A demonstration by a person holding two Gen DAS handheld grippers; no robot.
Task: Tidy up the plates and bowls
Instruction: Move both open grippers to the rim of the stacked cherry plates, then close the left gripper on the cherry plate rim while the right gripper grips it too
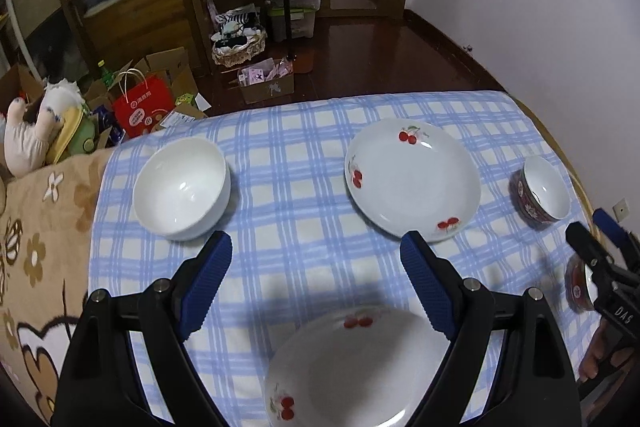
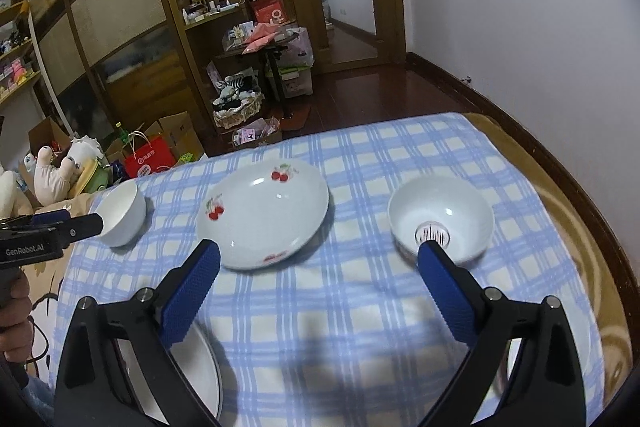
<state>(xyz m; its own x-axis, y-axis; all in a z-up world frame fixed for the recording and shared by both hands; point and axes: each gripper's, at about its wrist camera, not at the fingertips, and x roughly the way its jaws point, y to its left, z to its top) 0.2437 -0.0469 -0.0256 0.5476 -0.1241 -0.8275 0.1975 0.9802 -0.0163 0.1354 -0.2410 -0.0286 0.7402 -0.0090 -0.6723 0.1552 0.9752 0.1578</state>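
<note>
On the blue checked cloth [image 1: 304, 195] stand a plain white bowl [image 1: 182, 187] at the left, a cherry-print plate [image 1: 412, 179] in the middle and a small red-patterned bowl [image 1: 544, 193] at the right. A second cherry plate [image 1: 352, 367] lies near, under my left gripper [image 1: 316, 247], which hangs open above the cloth with nothing between its fingers. A second red bowl [image 1: 576, 287] is half hidden behind the right gripper [image 1: 588, 223]. In the right wrist view my right gripper [image 2: 320, 255] is open and empty, short of the far plate [image 2: 264, 213] and the small bowl [image 2: 440, 221].
A flower-print blanket [image 1: 36, 247] lies left of the cloth, with plush toys [image 1: 36, 131] beyond it. The wooden edge [image 2: 592, 211] curves along the right by the white wall. Boxes, a red paper bag [image 1: 144, 107] and shelves crowd the floor behind.
</note>
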